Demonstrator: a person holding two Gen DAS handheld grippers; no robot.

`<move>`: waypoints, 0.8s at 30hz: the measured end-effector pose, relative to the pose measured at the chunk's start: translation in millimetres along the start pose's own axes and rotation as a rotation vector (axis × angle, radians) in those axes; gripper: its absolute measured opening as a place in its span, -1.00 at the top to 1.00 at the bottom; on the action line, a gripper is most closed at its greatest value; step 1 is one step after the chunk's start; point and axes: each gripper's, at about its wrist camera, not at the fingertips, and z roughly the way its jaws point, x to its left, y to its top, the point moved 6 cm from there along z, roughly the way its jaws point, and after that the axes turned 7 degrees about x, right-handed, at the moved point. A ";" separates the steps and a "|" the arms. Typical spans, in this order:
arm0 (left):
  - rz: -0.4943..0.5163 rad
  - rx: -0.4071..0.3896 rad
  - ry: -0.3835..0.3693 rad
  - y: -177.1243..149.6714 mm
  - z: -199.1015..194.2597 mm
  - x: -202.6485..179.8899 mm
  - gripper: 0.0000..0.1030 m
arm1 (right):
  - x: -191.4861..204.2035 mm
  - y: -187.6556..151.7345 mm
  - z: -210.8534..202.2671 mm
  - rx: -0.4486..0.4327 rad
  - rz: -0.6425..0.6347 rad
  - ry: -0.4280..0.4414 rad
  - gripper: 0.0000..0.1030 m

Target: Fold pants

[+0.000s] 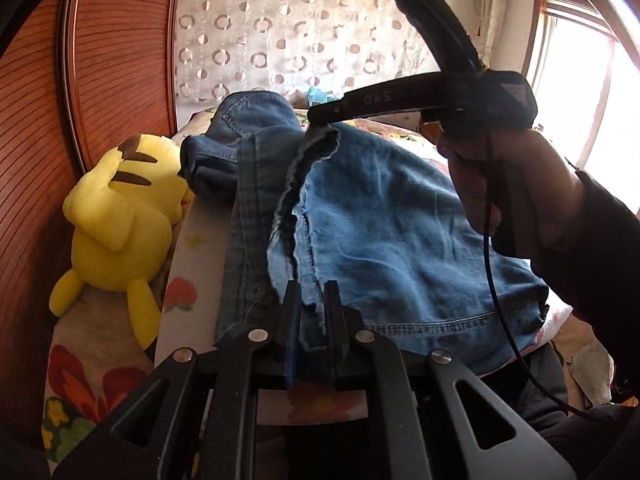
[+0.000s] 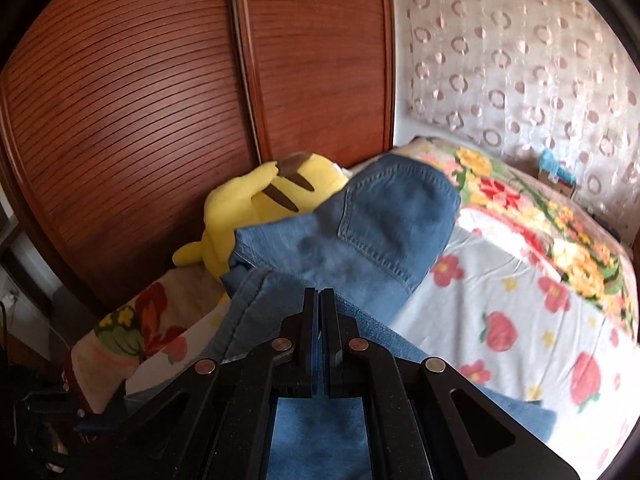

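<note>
Blue denim pants (image 1: 400,220) lie bunched on a bed with a flowered sheet (image 1: 188,264). My left gripper (image 1: 312,292) is shut on a fold of the denim at the near edge, next to the frayed hem. Further back, my right gripper (image 1: 320,116), held by a hand (image 1: 480,184), pinches the frayed edge and lifts it off the pile. In the right wrist view the right gripper (image 2: 320,296) shows its fingers pressed together with a thin strip of denim between them. The pants (image 2: 392,216) stretch ahead of it, back pocket up.
A yellow plush toy (image 1: 120,216) (image 2: 260,208) lies at the bed's left side against a slatted wooden wardrobe (image 2: 160,100). A ring-patterned curtain (image 1: 280,32) hangs behind the bed, with a bright window (image 1: 592,100) at right. A black cable (image 1: 492,280) hangs from the right gripper.
</note>
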 end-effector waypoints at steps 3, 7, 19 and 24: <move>0.002 0.001 0.000 1.1 0.2 -0.2 0.78 | -10.0 1.9 -13.4 -0.020 0.020 -0.016 0.70; 0.010 -0.011 0.001 3.6 -2.4 -2.4 0.41 | -33.3 -7.2 -45.4 -0.080 0.037 -0.051 0.32; 0.014 -0.036 -0.003 20.5 11.7 -20.3 -0.32 | -135.8 -111.7 -88.9 0.006 0.166 -0.142 0.31; 0.034 -0.025 -0.010 21.3 20.4 -32.3 -0.32 | -148.9 -137.9 -69.0 0.070 0.244 -0.090 0.31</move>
